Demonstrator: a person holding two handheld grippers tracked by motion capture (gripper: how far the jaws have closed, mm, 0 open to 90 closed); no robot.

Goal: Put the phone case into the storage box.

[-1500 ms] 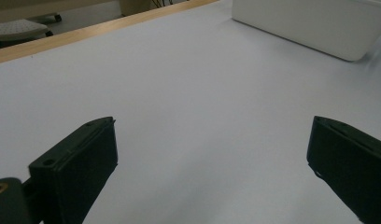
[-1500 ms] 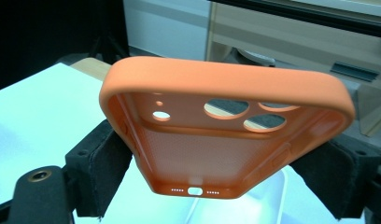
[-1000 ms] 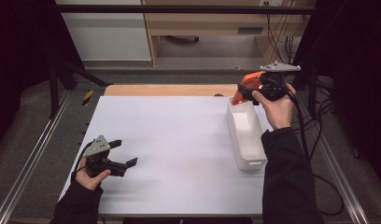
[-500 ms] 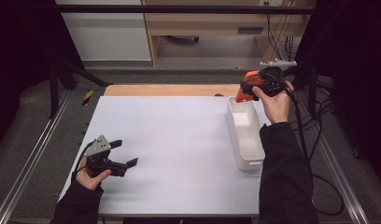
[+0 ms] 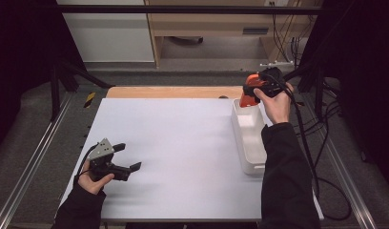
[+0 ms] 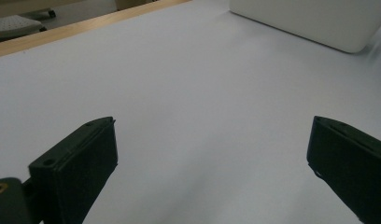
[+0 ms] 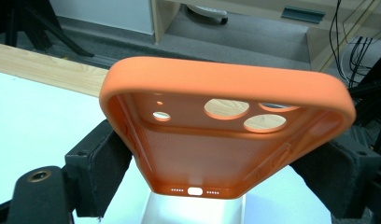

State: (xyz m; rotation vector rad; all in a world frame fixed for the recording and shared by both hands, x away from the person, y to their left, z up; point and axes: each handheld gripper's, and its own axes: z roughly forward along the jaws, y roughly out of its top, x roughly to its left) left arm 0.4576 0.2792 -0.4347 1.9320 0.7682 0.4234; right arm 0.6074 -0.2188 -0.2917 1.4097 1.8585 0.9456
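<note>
Right gripper view: right tool (image 7: 226,158) clamps orange phone case (image 7: 216,112) sidewise, camera end farthest; left tool (image 6: 212,172) released.

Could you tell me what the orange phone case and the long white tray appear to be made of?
The orange phone case looks like soft silicone or rubbery plastic: matte skin, rounded lip, fine dotted texture inside, moulded camera holes. The right tool grips it by its sides. The white tray looks like rigid plastic with a smooth, faintly glossy finish and rounded corners, though glazed ceramic can't be ruled out.
</note>
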